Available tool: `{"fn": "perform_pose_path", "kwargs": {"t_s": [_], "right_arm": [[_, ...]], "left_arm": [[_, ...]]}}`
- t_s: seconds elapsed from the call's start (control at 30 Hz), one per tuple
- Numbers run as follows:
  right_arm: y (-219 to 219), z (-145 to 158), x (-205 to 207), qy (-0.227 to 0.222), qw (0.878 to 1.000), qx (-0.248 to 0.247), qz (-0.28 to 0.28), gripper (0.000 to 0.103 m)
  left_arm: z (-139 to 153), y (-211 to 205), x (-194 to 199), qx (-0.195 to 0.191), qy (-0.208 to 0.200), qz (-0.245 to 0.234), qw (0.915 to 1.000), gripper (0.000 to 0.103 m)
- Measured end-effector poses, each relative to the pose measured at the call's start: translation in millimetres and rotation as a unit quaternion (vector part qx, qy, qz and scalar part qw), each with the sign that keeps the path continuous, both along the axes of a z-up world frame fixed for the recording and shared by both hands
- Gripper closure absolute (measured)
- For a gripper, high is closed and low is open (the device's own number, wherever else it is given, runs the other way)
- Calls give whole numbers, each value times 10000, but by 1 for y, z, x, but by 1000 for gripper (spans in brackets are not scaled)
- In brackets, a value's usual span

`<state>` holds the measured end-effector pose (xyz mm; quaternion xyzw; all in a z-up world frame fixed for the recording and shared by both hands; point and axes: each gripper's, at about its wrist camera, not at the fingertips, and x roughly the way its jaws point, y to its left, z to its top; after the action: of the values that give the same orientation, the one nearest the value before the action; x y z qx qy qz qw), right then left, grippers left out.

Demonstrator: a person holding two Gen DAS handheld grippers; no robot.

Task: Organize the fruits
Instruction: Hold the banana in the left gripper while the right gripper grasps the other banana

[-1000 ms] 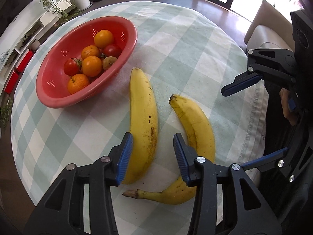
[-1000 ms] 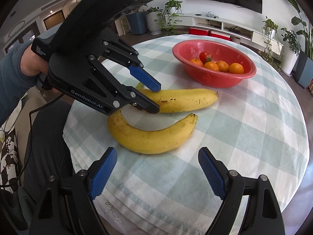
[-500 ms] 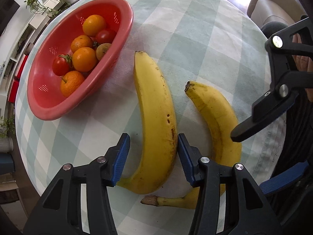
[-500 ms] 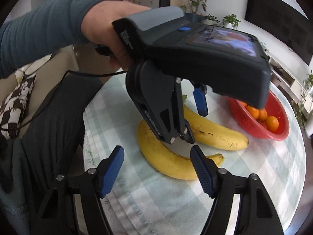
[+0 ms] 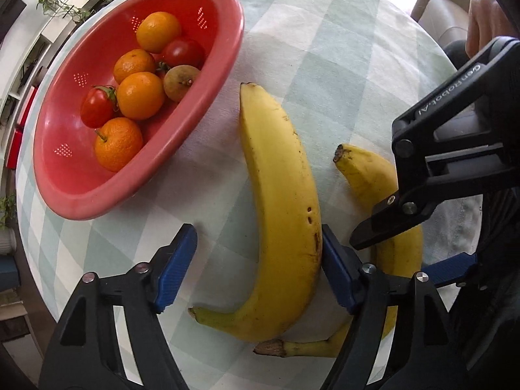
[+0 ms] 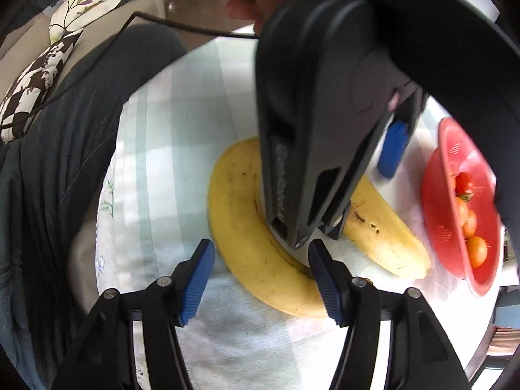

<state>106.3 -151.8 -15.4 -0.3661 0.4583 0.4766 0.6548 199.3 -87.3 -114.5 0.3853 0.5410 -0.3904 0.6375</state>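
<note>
Left gripper (image 5: 256, 266) just widened, astride the larger banana (image 5: 279, 201), one pad touching its side, the other well clear, no squeeze yet. Right gripper (image 6: 261, 281) just narrowed but open around the smaller banana (image 6: 260, 253) beside it on the table (image 5: 325, 48). Probably the grasping step: both closed firmly on their bananas next, then likely carried toward the red bowl (image 5: 81, 188).

hidden: right banana (image 5: 367, 175) lower half behind right gripper (image 5: 412, 250) body | right wrist view: left gripper (image 6: 354, 191) body blurred, covers both bananas' middles | red bowl (image 6: 455, 214) partly behind it, fruit inside smeared | bench (image 5: 341, 48) cut by frame edge
</note>
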Motion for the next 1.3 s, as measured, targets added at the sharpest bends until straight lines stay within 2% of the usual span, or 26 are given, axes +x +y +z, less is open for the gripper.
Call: {"fn": "perform_pose_path", "kwargs": {"t_s": [0.03, 0.07, 0.13, 0.27, 0.4, 0.73, 0.83, 1.1, 1.3], "right_arm": [[1, 0, 1, 0, 10000, -14, -3, 39], [2, 0, 2, -30, 10000, -39, 18, 40], [4, 1, 1, 19, 10000, -38, 10, 47], [4, 5, -10, -94, 9999, -87, -31, 54], [7, 3, -23, -179, 9995, -30, -249, 56], [-20, 20, -52, 207, 9957, 412, -798, 61], [-24, 18, -62, 381, 9936, 577, -890, 63], [-31, 23, -61, 681, 9848, 1072, -1189, 65], [-37, 26, -53, 707, 9827, 1133, -1280, 65]], "left_arm": [[0, 2, 0, -70, 12, -4, 10000, 32], [1, 3, 0, -144, 35, -22, 9999, 39], [4, 9, -2, -346, 218, 9, 9992, 55], [5, 13, -9, -485, 193, -34, 9986, 71], [6, 11, -19, -495, -11, -55, 9988, 71], [15, -1, -47, -587, -324, -56, 9977, 72], [20, 1, -47, -699, -437, 136, 9965, 72], [26, -6, -51, -1078, -388, 483, 9922, 72], [46, 2, -41, -1563, -337, 842, 9835, 72]]}}
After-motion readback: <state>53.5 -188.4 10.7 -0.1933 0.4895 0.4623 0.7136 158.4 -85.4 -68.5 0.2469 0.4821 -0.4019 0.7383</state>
